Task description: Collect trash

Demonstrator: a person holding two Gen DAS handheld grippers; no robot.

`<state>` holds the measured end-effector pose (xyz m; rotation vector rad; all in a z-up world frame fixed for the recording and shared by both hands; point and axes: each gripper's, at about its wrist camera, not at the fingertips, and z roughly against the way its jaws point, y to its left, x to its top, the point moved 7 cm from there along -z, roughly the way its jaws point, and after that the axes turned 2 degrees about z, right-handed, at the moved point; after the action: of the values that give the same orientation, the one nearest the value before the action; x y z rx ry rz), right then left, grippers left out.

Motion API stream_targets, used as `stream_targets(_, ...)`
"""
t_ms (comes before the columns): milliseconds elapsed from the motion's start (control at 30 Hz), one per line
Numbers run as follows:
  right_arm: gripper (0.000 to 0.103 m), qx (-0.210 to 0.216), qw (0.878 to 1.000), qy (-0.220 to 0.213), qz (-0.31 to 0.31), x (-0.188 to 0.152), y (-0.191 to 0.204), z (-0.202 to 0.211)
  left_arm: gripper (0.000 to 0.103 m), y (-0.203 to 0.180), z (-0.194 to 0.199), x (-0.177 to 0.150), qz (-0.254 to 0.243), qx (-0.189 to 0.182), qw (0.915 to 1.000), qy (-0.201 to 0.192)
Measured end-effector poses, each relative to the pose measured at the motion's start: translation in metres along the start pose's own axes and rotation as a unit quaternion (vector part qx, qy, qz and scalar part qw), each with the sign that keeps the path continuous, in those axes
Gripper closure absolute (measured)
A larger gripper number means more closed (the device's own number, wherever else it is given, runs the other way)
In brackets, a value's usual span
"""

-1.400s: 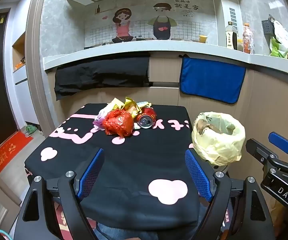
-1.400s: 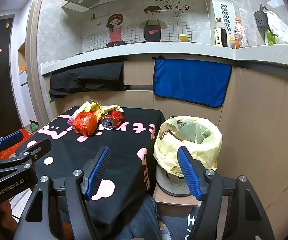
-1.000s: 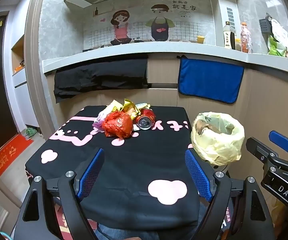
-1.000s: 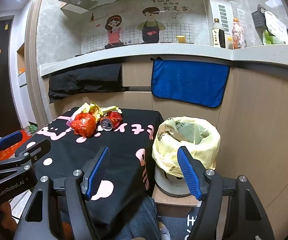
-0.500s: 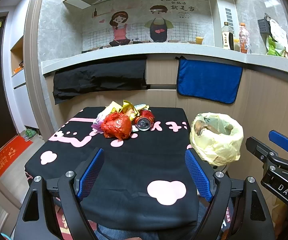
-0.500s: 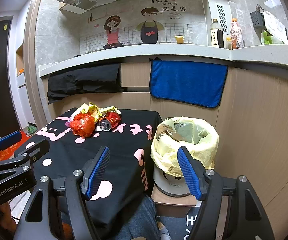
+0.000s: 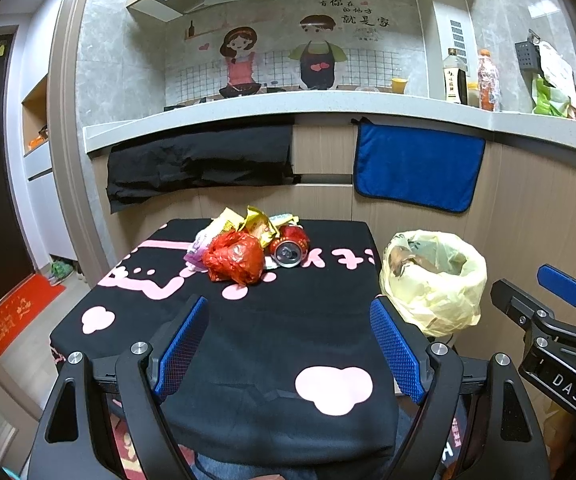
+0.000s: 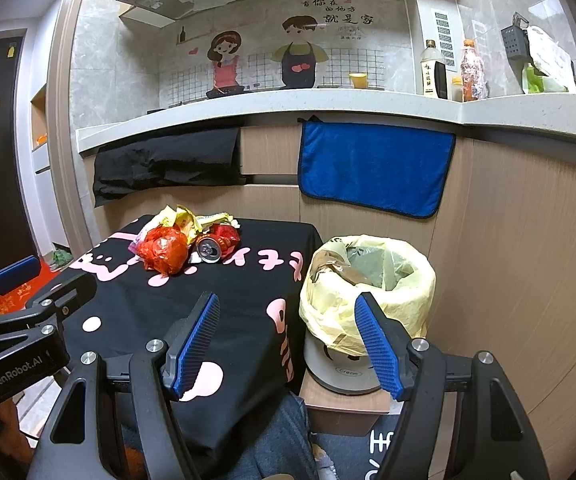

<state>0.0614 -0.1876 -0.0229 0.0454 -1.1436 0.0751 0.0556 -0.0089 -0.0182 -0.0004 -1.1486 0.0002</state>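
Observation:
A trash pile lies at the far end of a table with a black cloth (image 7: 256,332): a crumpled red bag (image 7: 235,257), a red drink can (image 7: 290,246) on its side, and yellow wrappers (image 7: 254,222). The pile also shows in the right wrist view, with the red bag (image 8: 164,249) and can (image 8: 216,241). A bin lined with a yellow bag (image 7: 433,284) stands right of the table, also seen in the right wrist view (image 8: 367,280). My left gripper (image 7: 288,344) is open and empty above the table's near end. My right gripper (image 8: 288,340) is open and empty, near the bin.
A counter (image 7: 327,106) runs behind the table with a black cloth (image 7: 200,164) and a blue towel (image 7: 415,166) hanging from it. Bottles (image 7: 469,80) stand on the counter at right. A wood panel wall (image 8: 527,280) is right of the bin. A red mat (image 7: 12,316) lies on the floor at left.
Both grippers have drifted slightly back and up, so the table and bin look a little smaller and lower. Both stay open and empty.

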Motion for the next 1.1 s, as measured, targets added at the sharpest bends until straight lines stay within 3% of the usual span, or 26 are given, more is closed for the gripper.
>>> stream_targets(1100, 0.035, 0.003, 1.000, 0.005, -0.005, -0.0034, 0.0005, -0.0035, 0.020, -0.0011, -0.0040, 0.0003, -0.001, -0.002, 1.0000, 0.000)
